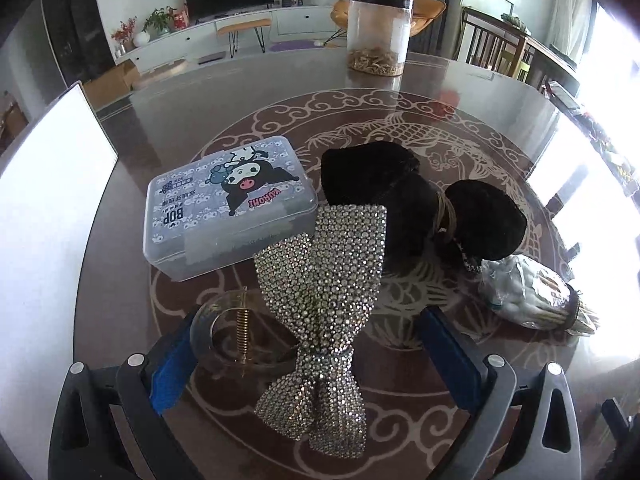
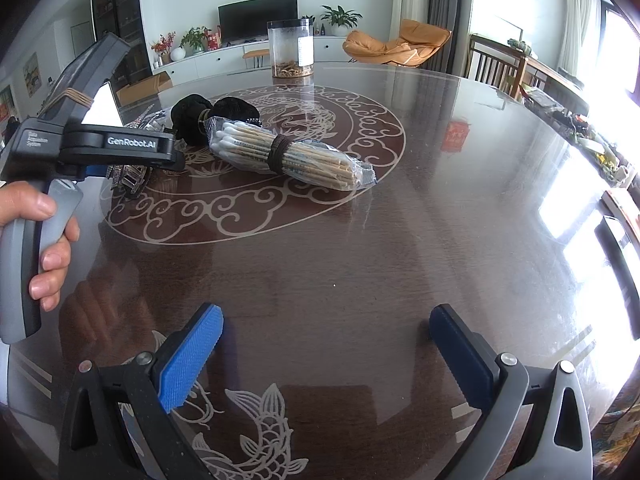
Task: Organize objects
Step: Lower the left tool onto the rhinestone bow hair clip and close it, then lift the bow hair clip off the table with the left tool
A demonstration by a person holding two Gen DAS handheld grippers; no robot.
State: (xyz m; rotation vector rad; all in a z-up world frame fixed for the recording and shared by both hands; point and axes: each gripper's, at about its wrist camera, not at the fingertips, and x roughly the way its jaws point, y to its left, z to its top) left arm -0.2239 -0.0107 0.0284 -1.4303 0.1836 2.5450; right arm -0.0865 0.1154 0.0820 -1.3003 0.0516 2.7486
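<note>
1. The round dark desk with pale cloud and fish patterns is carrying everything, its glossy top reflecting the windows
2. The left tool is hovering low over the desk with its blue-padded fingers spread wide, gripping nothing; a person's hand is wrapping its grey handle, seen at 9 o'clock in the right wrist view
3. The right tool is standing open over bare desk near the edge, its jaws well apart and empty
4. The clear plastic jar with a black lid is sitting at 12 o'clock, well apart from the other things
5. The lidded cartoon box is lying at 10 o'clock from the left tool, closed
6. The black velvet bow is resting at 1 o'clock, just behind the rhinestone bow
7. The rhinestone bow hair clip is lying between the left tool's fingers, its far wing near the box, with the clear clip and gold spring sticking out at 9 o'clock
8. The bagged cotton swabs, bound by a dark hair tie, are lying at 3 o'clock from the black bow, just beside it
</note>
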